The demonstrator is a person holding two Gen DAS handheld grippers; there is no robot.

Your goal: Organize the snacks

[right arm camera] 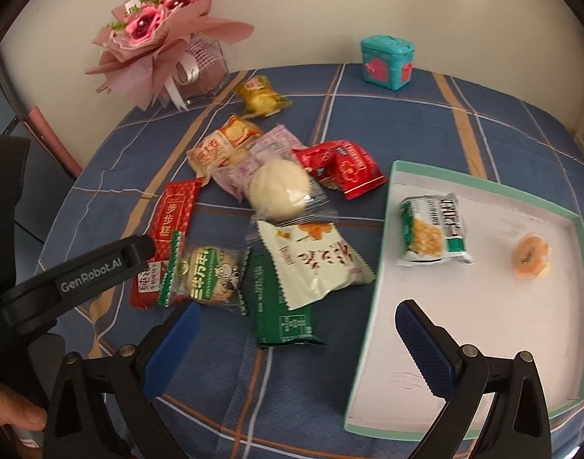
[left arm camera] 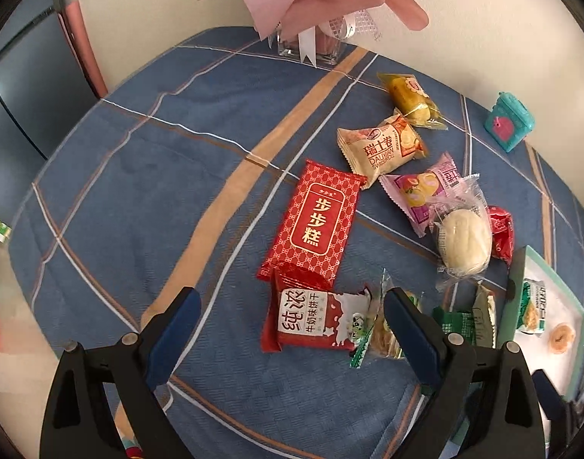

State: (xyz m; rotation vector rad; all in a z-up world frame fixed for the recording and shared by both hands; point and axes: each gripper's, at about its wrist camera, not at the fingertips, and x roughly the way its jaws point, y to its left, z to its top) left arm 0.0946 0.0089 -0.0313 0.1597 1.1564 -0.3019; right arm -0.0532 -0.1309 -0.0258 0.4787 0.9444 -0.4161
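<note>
Both tongs hang spread apart, empty. Left tongs (left arm camera: pixel 292 329) hover above the red-and-white milk biscuit packet (left arm camera: pixel 314 319), well left of the shallow white tray with mint-green rim (right arm camera: pixel 383 264). Right tongs (right arm camera: pixel 297 338) straddle that rim; inside lie a green-and-white cracker packet (right arm camera: pixel 433 229) and an orange wrapped candy (right arm camera: pixel 531 258).

We see a counter (right arm camera: pixel 406 114) draped in a blue plaid cloth (left arm camera: pixel 139 191), set against a plain cream wall (right arm camera: pixel 311 7); a pink paper bouquet (right arm camera: pixel 150 34) stands at the back.
</note>
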